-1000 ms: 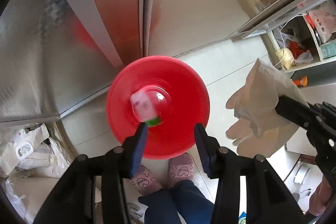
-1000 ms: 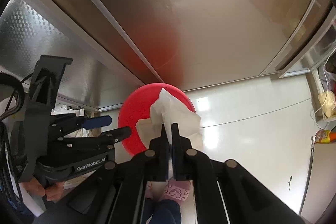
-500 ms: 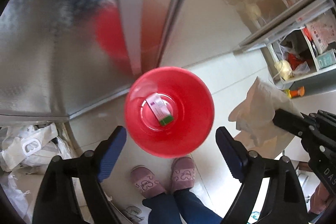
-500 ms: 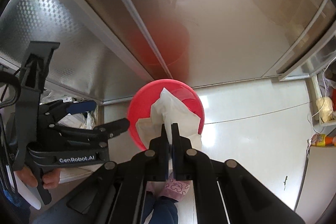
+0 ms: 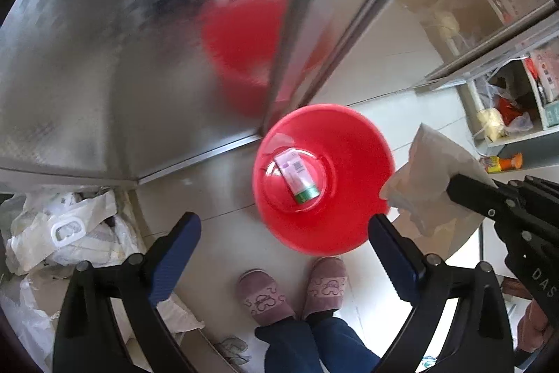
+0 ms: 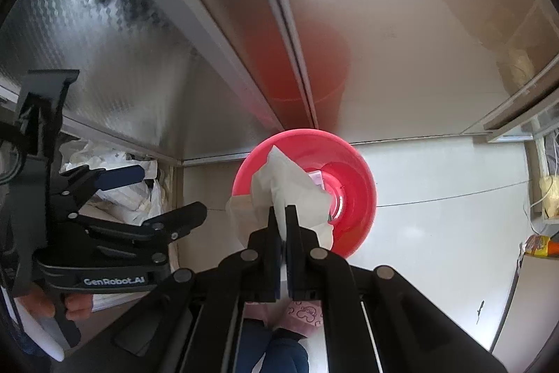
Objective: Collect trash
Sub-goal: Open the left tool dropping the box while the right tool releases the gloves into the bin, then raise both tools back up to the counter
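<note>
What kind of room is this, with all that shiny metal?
Probably a home kitchen or utility corner: brushed metal cabinet fronts above a glossy pale tiled floor, open shelves crowded with bags and packets, and a round red plastic basin used for trash.

Glossy red plastic basin (image 5: 323, 177) is gleaming at centre; brushed metal panels (image 5: 104, 58) are shining upper left; crumpled paper tissue (image 6: 283, 194) is looking matt.
</note>
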`<state>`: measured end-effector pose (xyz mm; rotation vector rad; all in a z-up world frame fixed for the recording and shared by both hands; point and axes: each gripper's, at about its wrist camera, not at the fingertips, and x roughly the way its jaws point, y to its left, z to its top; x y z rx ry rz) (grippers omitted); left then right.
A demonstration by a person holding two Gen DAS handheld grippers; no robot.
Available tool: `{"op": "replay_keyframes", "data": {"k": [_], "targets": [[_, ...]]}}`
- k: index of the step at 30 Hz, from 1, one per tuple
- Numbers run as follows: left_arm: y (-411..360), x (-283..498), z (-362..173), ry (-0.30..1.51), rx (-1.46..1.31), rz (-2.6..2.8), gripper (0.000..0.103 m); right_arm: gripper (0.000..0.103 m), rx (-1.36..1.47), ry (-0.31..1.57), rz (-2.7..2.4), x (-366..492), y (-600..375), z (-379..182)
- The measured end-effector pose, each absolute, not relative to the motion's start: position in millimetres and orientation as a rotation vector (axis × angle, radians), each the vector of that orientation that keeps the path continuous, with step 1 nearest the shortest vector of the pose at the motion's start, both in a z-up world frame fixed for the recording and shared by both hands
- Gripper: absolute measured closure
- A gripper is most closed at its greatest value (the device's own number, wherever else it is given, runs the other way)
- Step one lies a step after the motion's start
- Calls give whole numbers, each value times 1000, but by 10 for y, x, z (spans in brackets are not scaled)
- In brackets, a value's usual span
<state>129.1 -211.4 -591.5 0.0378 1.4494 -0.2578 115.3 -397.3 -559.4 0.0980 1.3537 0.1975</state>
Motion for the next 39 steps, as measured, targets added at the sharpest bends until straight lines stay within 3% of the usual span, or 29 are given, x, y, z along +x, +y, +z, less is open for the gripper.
{"op": "replay_keyframes", "data": {"k": [19, 20, 23, 24, 32, 39], "targets": [[-1967, 1319, -5763, 1444, -42, -286, 7, 101, 40, 1345, 175, 1094, -3890, -5480], [-1957, 1316, -5727, 1437, -52, -284, 7, 96, 39, 1347, 178, 1090, -3890, -5471], [-1970, 1287, -5646, 1423, -44, -276, 7, 62, 38, 1337, 190, 1074, -3901, -5410], [-1982, 1281, -5628, 1426, -31, -272, 7, 57, 22, 1331, 178, 1072, -3898, -5401], [-2038, 1191, -5260, 1414, 14, -263, 7, 42, -20, 1321, 158, 1003, -3917, -5132], [-2052, 1019, -4455, 1362, 18, -252, 7, 34, -137, 1243, 48, 793, -3802, -4275]]}}
